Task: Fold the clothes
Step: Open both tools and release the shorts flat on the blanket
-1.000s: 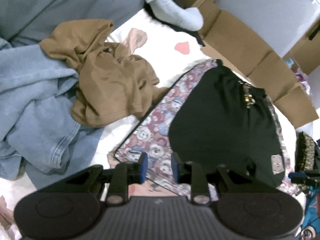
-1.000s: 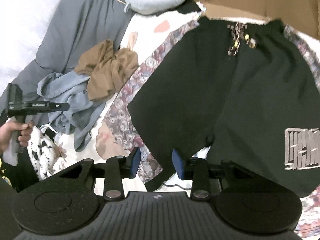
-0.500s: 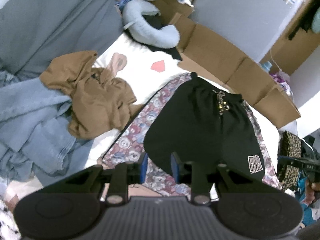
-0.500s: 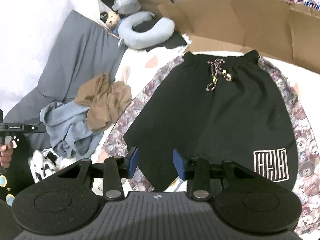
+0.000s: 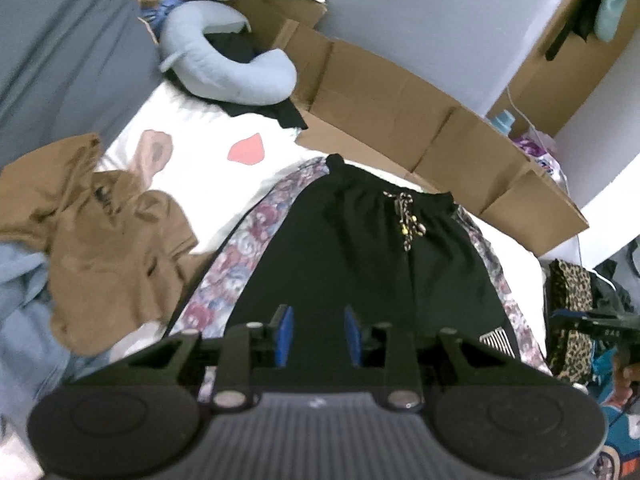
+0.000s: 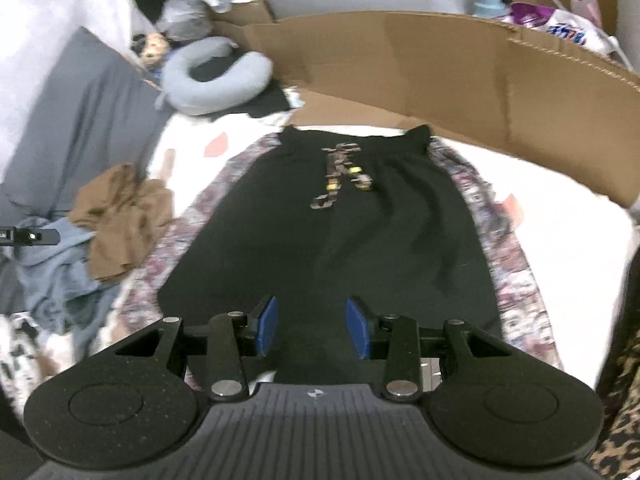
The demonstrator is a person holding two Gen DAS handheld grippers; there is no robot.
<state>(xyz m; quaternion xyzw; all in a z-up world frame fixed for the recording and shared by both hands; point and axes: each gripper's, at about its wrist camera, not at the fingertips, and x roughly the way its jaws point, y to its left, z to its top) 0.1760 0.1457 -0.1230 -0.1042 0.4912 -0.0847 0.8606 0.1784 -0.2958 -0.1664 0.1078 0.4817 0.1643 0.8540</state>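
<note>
Black shorts [image 5: 360,248] [image 6: 340,240] with a patterned drawstring [image 5: 406,220] [image 6: 340,176] lie spread flat on a floral cloth [image 5: 240,256] [image 6: 508,264] on the bed, waistband at the far end. My left gripper [image 5: 315,334] hovers open above the near left part of the shorts, holding nothing. My right gripper [image 6: 314,330] hovers open over the near hem, also holding nothing. A brown garment [image 5: 100,240] [image 6: 120,220] lies crumpled to the left, on top of a pile of blue denim clothes [image 5: 24,320] [image 6: 60,276].
Flattened cardboard [image 5: 420,128] [image 6: 440,72] stands along the far side of the bed. A light-blue neck pillow [image 5: 224,68] [image 6: 212,80] and a grey cushion [image 5: 60,52] lie at the far left. Leopard-print fabric [image 5: 568,312] sits at the right.
Both grippers have pulled back and risen away from the shorts, so the whole garment now shows. The views have swung toward the waistband and the cardboard.
</note>
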